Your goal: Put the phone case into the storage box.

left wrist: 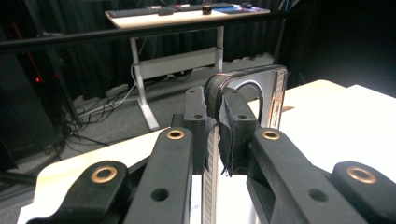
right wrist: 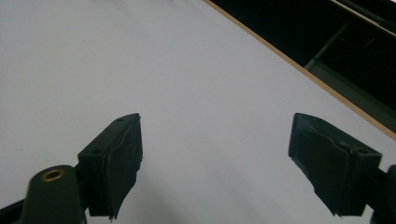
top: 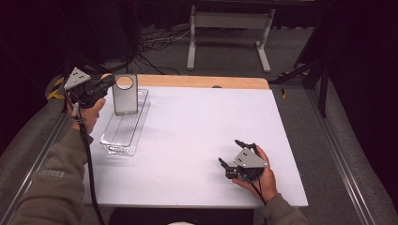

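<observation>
Your left tool (top: 109,84) at ten o'clock clamps the edge of a phone case (top: 125,94), holding it upright over the clear tray (top: 123,133) on the surface (top: 197,126). Your right tool (top: 233,153) rests at five o'clock, jaws spread wide.

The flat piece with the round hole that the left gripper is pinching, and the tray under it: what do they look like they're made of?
Flat piece: looks like clear, glossy hard plastic with a darker rim; you can see through its round hole and it catches light at the edge. It could be a phone case. Tray: looks like thin transparent plastic, ribbed, with the white table showing through. The left gripper is shut on the flat piece's edge.
</observation>
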The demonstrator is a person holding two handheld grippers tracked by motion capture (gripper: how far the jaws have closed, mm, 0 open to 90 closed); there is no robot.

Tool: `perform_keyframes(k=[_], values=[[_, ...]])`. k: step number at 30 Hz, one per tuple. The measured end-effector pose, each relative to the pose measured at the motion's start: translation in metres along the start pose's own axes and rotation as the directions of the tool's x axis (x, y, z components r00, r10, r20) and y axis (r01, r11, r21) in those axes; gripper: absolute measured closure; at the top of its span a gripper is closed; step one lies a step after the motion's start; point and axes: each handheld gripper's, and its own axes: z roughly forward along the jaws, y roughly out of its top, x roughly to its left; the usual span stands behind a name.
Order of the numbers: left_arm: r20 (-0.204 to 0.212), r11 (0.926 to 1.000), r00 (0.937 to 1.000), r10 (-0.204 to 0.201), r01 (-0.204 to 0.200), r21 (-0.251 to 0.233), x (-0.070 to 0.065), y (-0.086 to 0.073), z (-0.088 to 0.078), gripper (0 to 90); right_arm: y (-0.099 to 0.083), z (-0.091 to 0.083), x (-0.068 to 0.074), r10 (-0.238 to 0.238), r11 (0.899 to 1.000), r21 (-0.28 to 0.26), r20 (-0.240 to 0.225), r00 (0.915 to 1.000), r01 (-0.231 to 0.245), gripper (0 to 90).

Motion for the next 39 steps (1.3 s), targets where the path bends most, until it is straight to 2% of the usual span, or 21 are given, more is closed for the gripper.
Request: perform_keyframes(k=[7, 12, 13, 16, 22, 27, 30, 33, 39], values=[[-0.009, 0.9988, 0.9996, 0.025, -0.025, 0.042, 0.002, -0.006, 0.022, 82.1, 0.0, 0.003, 0.0, 0.0, 1.0, 0.014, 0.002, 1.0, 0.0, 18.9], [-0.012, 0.9985, 0.9996, 0.027, -0.027, 0.048, 0.006, -0.009, 0.032, 82.1, 0.0, 0.003, 0.003, -0.006, 1.0, 0.029, 0.005, 1.0, 0.005, 18.9], [-0.007, 0.9988, 0.9997, 0.022, -0.022, 0.044, 0.009, -0.011, 0.039, 82.1, 0.0, 0.002, 0.003, -0.004, 1.0, 0.03, 0.006, 1.0, 0.004, 18.9], [-0.015, 0.9986, 0.9996, 0.022, -0.021, 0.049, 0.011, -0.012, 0.045, 82.1, 0.0, 0.001, 0.004, -0.003, 0.999, 0.033, 0.008, 1.0, 0.002, 18.9], [-0.007, 0.9982, 0.9999, 0.015, -0.015, 0.059, 0.016, -0.015, 0.058, 82.1, -0.003, -0.001, 0.008, -0.004, 0.999, 0.047, 0.006, 1.0, 0.003, 18.9], [-0.041, 0.9978, 0.9992, 0.002, 0.0, 0.066, 0.022, -0.017, 0.071, 82.1, -0.004, -0.003, 0.011, -0.007, 0.998, 0.057, 0.009, 0.9999, 0.007, 18.9], [-0.049, 0.9976, 0.9987, -0.01, 0.013, 0.068, 0.024, -0.017, 0.076, 82.1, -0.005, -0.004, 0.012, -0.01, 0.998, 0.062, 0.01, 0.9999, 0.009, 18.9], [-0.061, 0.9973, 0.9982, -0.004, 0.008, 0.073, 0.027, -0.017, 0.079, 81.9, -0.005, -0.006, 0.012, -0.006, 0.998, 0.063, 0.013, 0.9999, 0.005, 18.9], [-0.04, 0.9979, 0.9991, -0.016, 0.018, 0.062, 0.029, -0.018, 0.081, 81.2, -0.008, -0.008, 0.015, -0.006, 0.997, 0.077, 0.004, 1.0, 0.005, 18.9]])
